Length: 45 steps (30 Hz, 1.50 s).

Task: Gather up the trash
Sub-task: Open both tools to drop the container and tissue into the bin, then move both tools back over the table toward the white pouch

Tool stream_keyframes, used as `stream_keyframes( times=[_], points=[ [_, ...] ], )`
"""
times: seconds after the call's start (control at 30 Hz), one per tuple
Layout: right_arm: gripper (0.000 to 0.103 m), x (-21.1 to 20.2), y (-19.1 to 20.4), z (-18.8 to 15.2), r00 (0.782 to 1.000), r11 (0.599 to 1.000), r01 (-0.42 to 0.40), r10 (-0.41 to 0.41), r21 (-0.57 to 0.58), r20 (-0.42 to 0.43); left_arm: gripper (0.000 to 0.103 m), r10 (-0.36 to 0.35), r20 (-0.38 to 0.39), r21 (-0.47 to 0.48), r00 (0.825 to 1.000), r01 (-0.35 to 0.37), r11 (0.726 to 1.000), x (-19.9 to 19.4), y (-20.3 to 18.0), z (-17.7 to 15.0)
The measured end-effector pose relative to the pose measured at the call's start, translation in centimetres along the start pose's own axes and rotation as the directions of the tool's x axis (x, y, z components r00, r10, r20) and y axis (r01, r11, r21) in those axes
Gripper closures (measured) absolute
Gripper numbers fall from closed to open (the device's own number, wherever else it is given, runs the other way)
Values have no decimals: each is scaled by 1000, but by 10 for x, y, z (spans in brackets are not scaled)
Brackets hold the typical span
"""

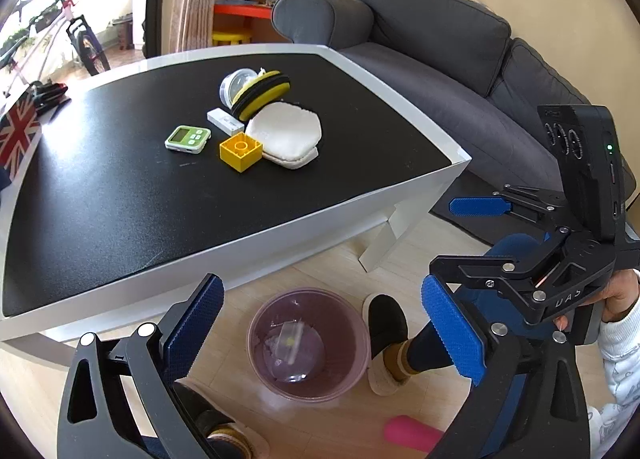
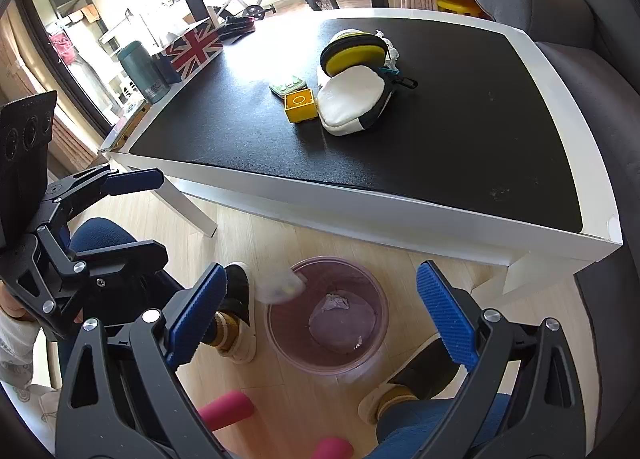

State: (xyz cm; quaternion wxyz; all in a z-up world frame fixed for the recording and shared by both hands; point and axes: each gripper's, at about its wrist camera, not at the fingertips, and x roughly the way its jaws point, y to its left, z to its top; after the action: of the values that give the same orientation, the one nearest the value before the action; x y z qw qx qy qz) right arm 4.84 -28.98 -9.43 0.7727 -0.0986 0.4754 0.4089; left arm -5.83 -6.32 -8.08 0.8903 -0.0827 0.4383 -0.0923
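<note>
Above translucent purple bin [image 1: 307, 343] on floor: my left gripper [image 1: 322, 323] and right gripper [image 2: 320, 313], jaws wide apart, both released, nothing between pads. Crumpled wrapper [image 2: 280, 285] at bin rim; scraps [image 1: 288, 343] inside. Coffee table [image 1: 400, 211] behind.

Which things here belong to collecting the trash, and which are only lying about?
For the job:
- bin on the floor
- wrapper dropping at its rim
- scraps inside

Lying about, on the table:
- timer
- yellow block
- white pouch
- flag box
</note>
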Motion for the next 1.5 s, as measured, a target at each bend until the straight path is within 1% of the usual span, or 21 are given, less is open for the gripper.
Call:
stream_keyframes(
  times=[0.13, 0.8, 1.1, 1.5],
  points=[
    [8, -1, -2, 1, 1000, 1000, 1, -1, 3, 3, 8, 14, -9, -12, 1000, -14, 1000, 2, 4, 0],
    [8, -1, 0, 5, 1000, 1000, -3, 3, -3, 5, 7, 31, -9, -38, 999, -31, 999, -2, 14, 2],
    [7, -5, 0, 21, 1000, 1000, 1, -1, -16, 24, 7, 43, 10, -50, 999, -43, 998, -7, 23, 13],
    [7, -17, -2, 59, 997, 999, 13, -9, -48, 83, 7, 72, 47, -46, 996, -69, 997, -16, 38, 40]
  ],
)
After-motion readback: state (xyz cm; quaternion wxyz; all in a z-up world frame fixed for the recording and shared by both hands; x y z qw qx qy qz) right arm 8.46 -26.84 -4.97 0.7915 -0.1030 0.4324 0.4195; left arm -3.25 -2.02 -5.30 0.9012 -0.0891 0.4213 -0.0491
